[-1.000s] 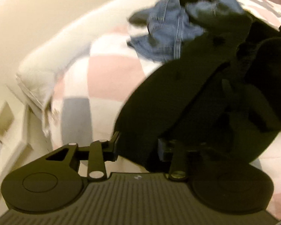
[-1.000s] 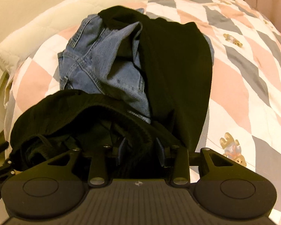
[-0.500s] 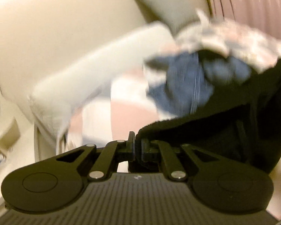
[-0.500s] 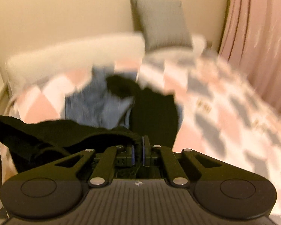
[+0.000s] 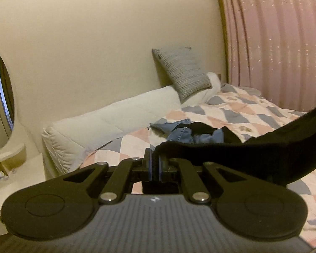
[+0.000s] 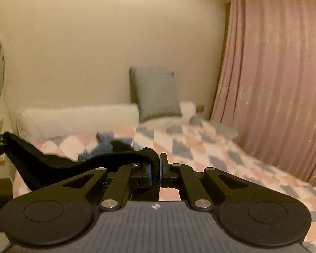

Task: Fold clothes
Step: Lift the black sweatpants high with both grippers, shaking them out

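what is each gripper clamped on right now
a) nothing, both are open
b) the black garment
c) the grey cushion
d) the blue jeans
b: the left gripper and the right gripper are each shut on an edge of the black garment, which stretches between them above the bed, while the blue jeans lie on the quilt.

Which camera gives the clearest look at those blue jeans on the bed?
The left wrist view: the jeans lie crumpled and sharp on the checked quilt. The right wrist view shows only a blurred blue patch, partly behind the black garment.
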